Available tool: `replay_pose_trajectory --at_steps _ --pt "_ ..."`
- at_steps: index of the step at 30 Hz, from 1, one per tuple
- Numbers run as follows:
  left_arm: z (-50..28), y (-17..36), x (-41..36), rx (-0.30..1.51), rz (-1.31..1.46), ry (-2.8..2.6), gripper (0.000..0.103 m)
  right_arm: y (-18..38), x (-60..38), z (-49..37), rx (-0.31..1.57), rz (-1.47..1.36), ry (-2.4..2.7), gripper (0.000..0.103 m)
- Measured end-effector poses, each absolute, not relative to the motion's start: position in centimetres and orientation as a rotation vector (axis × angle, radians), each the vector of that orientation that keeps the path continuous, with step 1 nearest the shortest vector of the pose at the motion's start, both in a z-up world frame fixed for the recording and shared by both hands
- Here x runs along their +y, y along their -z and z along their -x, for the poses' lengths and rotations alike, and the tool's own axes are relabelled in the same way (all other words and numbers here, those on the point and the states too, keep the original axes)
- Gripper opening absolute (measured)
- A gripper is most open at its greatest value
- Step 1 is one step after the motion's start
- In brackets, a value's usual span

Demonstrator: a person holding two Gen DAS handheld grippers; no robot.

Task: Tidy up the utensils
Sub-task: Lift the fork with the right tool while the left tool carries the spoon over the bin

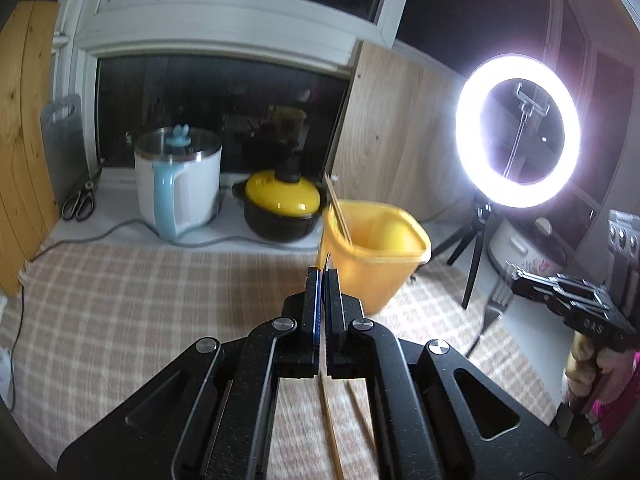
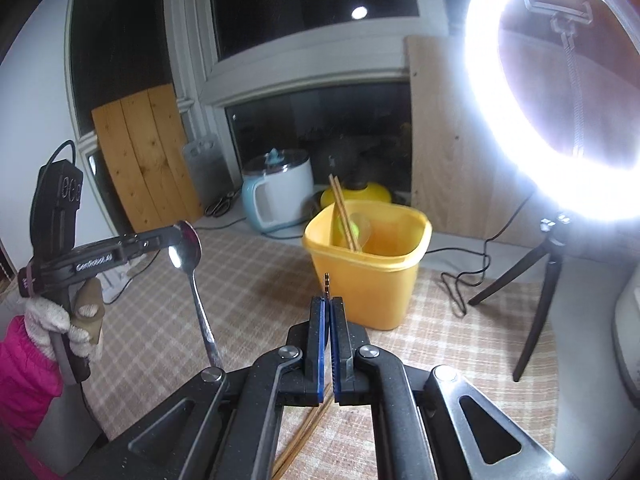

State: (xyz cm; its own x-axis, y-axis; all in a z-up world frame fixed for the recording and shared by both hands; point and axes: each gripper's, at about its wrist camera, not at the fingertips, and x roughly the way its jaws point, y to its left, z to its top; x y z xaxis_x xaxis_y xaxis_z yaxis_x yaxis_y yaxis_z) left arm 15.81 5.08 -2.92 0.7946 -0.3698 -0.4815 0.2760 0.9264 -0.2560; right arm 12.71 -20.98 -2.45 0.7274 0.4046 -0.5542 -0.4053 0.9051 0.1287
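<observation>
Nearest to us, our right gripper (image 2: 329, 300) has its jaws pressed together over a thin metal tip that sticks up between them; we cannot say what utensil it belongs to. Loose chopsticks (image 2: 308, 436) lie on the checked cloth (image 2: 248, 280) beneath it. Our left gripper (image 2: 176, 240) is clamped on the bowl of a spoon (image 2: 192, 264), so the handle hangs down and swings free. Held by that smooth, rounded bowl, the spoon could twist or slip out before it gets to the yellow tub (image 2: 372, 264) further back on the cloth, or its dangling handle could catch the rim. The tub already holds chopsticks and something pale. The left hand (image 2: 60, 320), gloved, holds its gripper level and pointed inward, well short of the tub.
</observation>
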Motion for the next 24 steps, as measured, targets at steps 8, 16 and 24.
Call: replay_pose_trajectory --at_steps 8,16,24 --pt "-18.7 0.1 4.9 0.469 0.163 0.352 0.000 -0.2 -22.8 -11.2 0.539 -0.011 -0.350 0.000" --pt "-22.5 -1.8 3.8 0.421 0.131 0.350 0.000 -2.5 -23.7 -10.6 0.476 0.000 -0.271 0.000" --pt "-25.5 -3.8 2.5 0.358 0.100 0.344 0.000 -4.7 -23.3 -11.1 0.407 0.033 -0.215 0.000"
